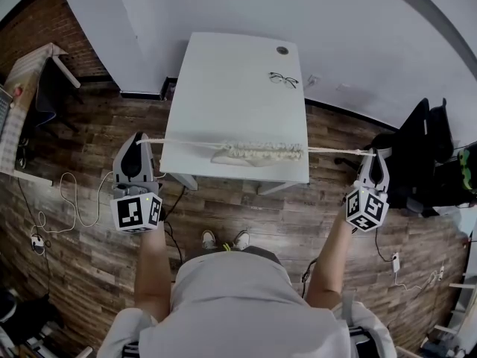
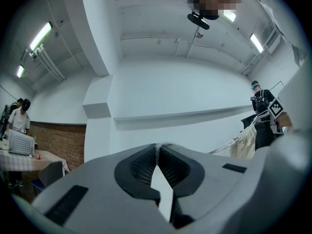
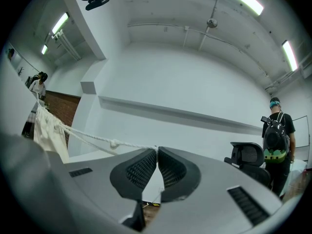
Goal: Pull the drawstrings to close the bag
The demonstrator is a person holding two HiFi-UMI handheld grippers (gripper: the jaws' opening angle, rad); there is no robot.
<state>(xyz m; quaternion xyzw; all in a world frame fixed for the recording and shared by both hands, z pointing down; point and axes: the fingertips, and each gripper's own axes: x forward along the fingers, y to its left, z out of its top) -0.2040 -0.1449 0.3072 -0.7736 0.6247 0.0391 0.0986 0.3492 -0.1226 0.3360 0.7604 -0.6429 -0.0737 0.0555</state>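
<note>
The left gripper (image 1: 140,137) is clamping its jaws on the left drawstring (image 1: 182,142); the right gripper (image 1: 375,154) is pinching the right drawstring (image 1: 335,151); both cords are running taut; the gathered cream bag (image 1: 261,153) is stretching between them over the white surface's (image 1: 231,80) near edge.

The left gripper (image 1: 139,140) and the right gripper (image 1: 375,154) had matt grey moulded bodies, broad at the back and narrowing to two rounded jaws. Each jaw carried a black pad (image 2: 139,165) with a fine gridded face, set in a smooth black surround. Narrow black ribbed slots (image 3: 246,204) sat farther back on the grey shells. At the near end of each gripper was a white cube (image 1: 138,212) printed with black square markers. The person wore a light grey short-sleeved shirt (image 1: 235,304) and white shoes (image 1: 241,239).
</note>
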